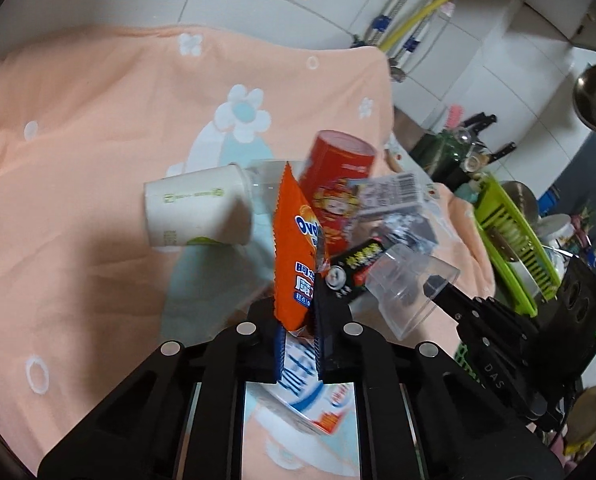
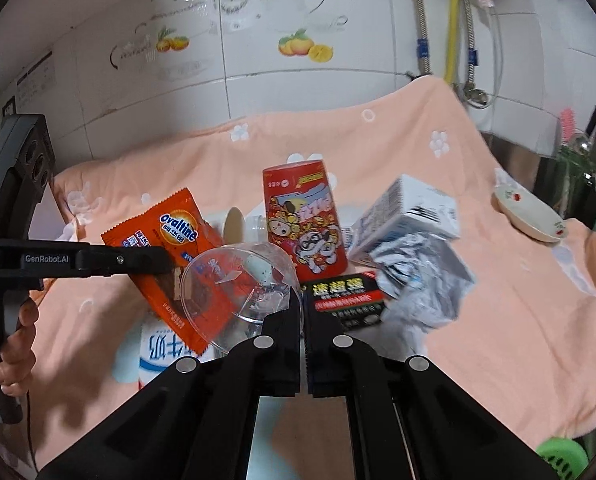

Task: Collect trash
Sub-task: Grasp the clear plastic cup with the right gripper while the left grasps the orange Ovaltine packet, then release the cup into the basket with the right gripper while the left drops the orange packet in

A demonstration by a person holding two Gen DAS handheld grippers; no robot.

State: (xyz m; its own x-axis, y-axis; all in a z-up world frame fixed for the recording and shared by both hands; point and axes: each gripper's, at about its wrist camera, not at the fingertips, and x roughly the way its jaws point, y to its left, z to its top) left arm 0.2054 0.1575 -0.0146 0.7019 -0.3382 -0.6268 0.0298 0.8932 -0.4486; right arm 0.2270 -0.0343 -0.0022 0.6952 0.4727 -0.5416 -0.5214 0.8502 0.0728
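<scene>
Left tongs (image 1: 298, 320) clamped on orange Ovaltine wrapper (image 1: 294, 248), lifted above peach-cloth tabletop (image 1: 78, 160); right tongs (image 2: 303, 312) pinch clear plastic cup (image 2: 238, 280) rim. Red can (image 2: 304, 220) upright just beyond.

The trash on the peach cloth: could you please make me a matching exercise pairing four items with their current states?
Items:
1. orange wrapper
2. clear plastic cup
3. red can
4. paper cup

States:
A. standing upright on the cloth
B. pinched in the left claw
C. lying on its side
D. gripped by the right claw

Pairs: 1-B, 2-D, 3-A, 4-C
</scene>
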